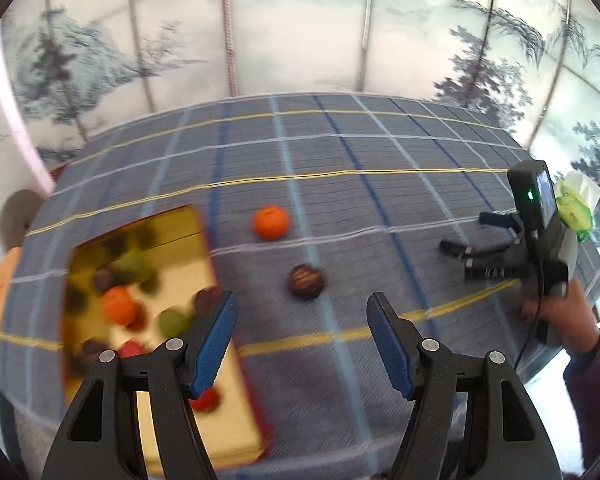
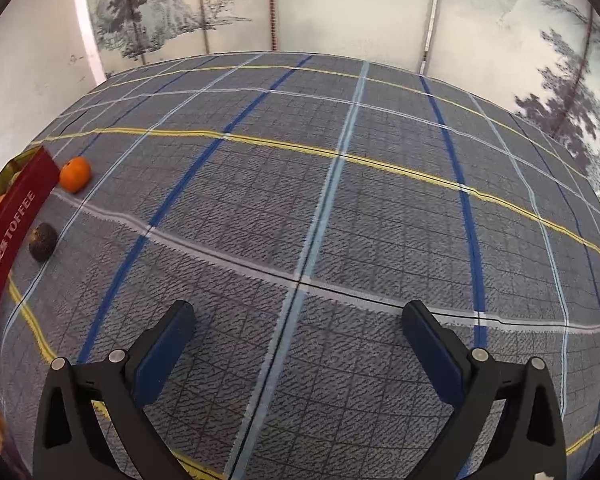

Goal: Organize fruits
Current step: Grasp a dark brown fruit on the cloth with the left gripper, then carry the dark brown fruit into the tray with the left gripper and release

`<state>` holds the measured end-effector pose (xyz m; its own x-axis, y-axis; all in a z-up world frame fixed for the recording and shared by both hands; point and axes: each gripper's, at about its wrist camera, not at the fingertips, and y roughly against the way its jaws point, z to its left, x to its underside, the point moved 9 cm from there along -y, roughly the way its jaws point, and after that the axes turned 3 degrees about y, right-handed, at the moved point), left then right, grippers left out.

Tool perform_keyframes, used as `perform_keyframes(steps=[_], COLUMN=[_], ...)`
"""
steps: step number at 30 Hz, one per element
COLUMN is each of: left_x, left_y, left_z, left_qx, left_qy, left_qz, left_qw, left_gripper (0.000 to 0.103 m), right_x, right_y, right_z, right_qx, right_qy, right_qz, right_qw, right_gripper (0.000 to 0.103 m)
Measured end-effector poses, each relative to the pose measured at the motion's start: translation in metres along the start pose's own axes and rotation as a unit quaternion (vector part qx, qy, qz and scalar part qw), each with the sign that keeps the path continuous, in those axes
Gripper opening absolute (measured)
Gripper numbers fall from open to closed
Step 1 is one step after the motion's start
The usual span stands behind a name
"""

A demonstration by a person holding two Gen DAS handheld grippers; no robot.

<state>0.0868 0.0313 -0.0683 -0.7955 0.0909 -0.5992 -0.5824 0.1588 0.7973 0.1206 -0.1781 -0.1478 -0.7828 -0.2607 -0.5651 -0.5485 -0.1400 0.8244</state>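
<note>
Both claws, left (image 1: 302, 322) and right (image 2: 300, 330), gape empty above the surface (image 2: 380, 220); tangerine (image 1: 271, 222) and dark brown fruit (image 1: 307, 281) lie beside the tin (image 1: 180, 224).

Count of items, located relative to the toffee box (image 1: 188, 216)

We count one box and two loose fruits outside it, to its right: one orange (image 1: 271, 222) and one dark brown fruit (image 1: 306, 281). Inside the box we make out one orange fruit (image 1: 119, 305); blur prevents counting the other pieces. Two grippers are in view.
</note>
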Motion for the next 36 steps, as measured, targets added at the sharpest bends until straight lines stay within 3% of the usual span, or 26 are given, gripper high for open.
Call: perform_keyframes(steps=[6, 9, 11, 15, 16, 17, 20, 24, 28, 36], left_x=[-0.010, -0.008, -0.004, 0.003, 0.005, 0.007, 0.009, 0.015, 0.019, 0.031], left_y=[-0.060, -0.079, -0.091, -0.111, -0.114, -0.116, -0.113, -0.089, -0.051, 0.005], left_z=[-0.016, -0.017, -0.013, -0.005, -0.006, -0.008, -0.010, -0.020, -0.022, 0.035], left_qx=[0.001, -0.016, -0.027, -0.043, -0.041, -0.039, -0.049, -0.002, 0.009, -0.031], left_qy=[-0.006, -0.015, -0.012, -0.007, -0.010, -0.011, -0.007, 0.040, 0.051, 0.099], left_qz=[0.058, 0.073, 0.088, 0.109, 0.115, 0.120, 0.114, 0.101, 0.067, 0.013], left_qw=[0.9983, 0.9971, 0.9957, 0.9931, 0.9925, 0.9920, 0.9922, 0.9941, 0.9964, 0.9945], left_gripper=[0.062, 0.057, 0.048, 0.047, 0.044, 0.032, 0.032, 0.032, 0.032, 0.032], right_x=[0.000, 0.000, 0.000, -0.001, -0.001, -0.001, -0.002, -0.003, -0.002, -0.001], right_y=[-0.001, -0.001, 0.000, 0.002, 0.002, 0.003, 0.004, 0.005, 0.004, -0.001], right_z=[0.015, 0.020, 0.021, 0.020, 0.020, 0.019, 0.018, 0.018, 0.019, 0.022], right_qx=[-0.025, -0.038, -0.046, -0.061, -0.063, -0.067, -0.074, -0.081, -0.070, -0.036], right_qy=[0.030, 0.039, 0.039, 0.030, 0.028, 0.025, 0.021, 0.015, 0.023, 0.043], right_qz=[-0.001, -0.004, -0.006, -0.011, -0.012, -0.013, -0.015, -0.017, -0.013, -0.002], right_qw=[0.999, 0.999, 0.998, 0.998, 0.998, 0.997, 0.997, 0.996, 0.997, 0.998], right_gripper=[0.103, 0.103, 0.103, 0.103, 0.103, 0.103, 0.103, 0.103, 0.103, 0.103])
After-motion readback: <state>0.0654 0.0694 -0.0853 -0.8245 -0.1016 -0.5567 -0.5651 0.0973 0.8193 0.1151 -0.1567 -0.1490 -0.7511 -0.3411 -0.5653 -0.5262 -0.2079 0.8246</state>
